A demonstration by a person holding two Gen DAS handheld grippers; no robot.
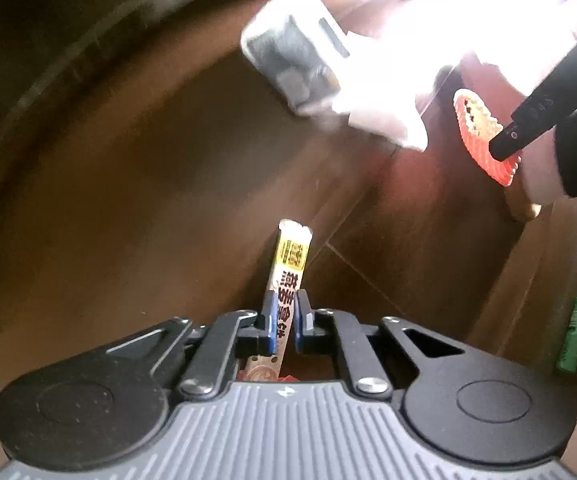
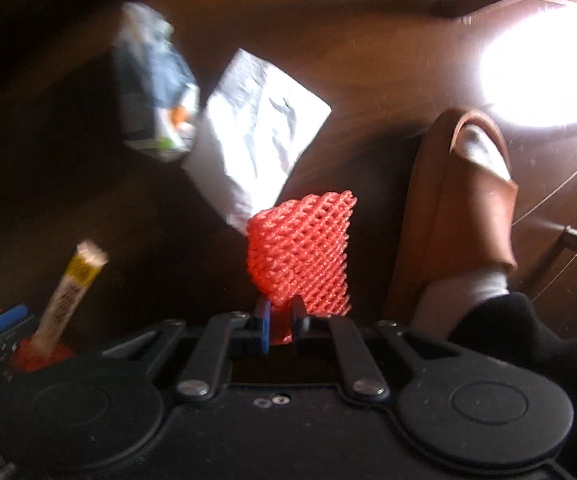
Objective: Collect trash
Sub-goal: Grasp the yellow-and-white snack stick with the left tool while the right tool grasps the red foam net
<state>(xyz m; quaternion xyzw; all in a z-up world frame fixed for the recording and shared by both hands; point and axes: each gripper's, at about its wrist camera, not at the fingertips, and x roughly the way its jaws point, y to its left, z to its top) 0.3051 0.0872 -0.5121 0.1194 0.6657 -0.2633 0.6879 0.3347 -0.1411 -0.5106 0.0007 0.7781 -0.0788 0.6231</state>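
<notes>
Left wrist view: left gripper (image 1: 284, 322) clamped on a narrow printed stick sachet (image 1: 288, 270), pinched across its width near the lower half, torn upper end standing clear beyond the fingertips. Long axis running nearly straight away from the camera along the fingers, leaning slightly right, torn mouth pointing forward and away over the brown wooden floor (image 1: 128, 200). Judged light, thin and limp-edged, a little slick from the printed film; likely to pivot or slide if held only at one end, so a mid-length pinch across the flat faces looks right. Right wrist view: right gripper (image 2: 280, 322) closed on a red foam net sleeve (image 2: 302, 250), caught by a small tab at its bottom edge, bulk of the mesh rising ahead of the fingers and tilting right. Judged very light, soft and springy, easily crushed without harm, prone to snagging and to tearing loose if held by a single strand; better gripped through a doubled fold. Lying on the floor beyond, blurred: a silvery foil wrapper (image 2: 256, 132) and beside it a crumpled printed packet (image 2: 156, 84), edges seeming to touch, both probably light, crinkly and slippery, best taken at a raised corner. Brown slipper (image 2: 460, 208) with a socked foot just right of the mesh.
</notes>
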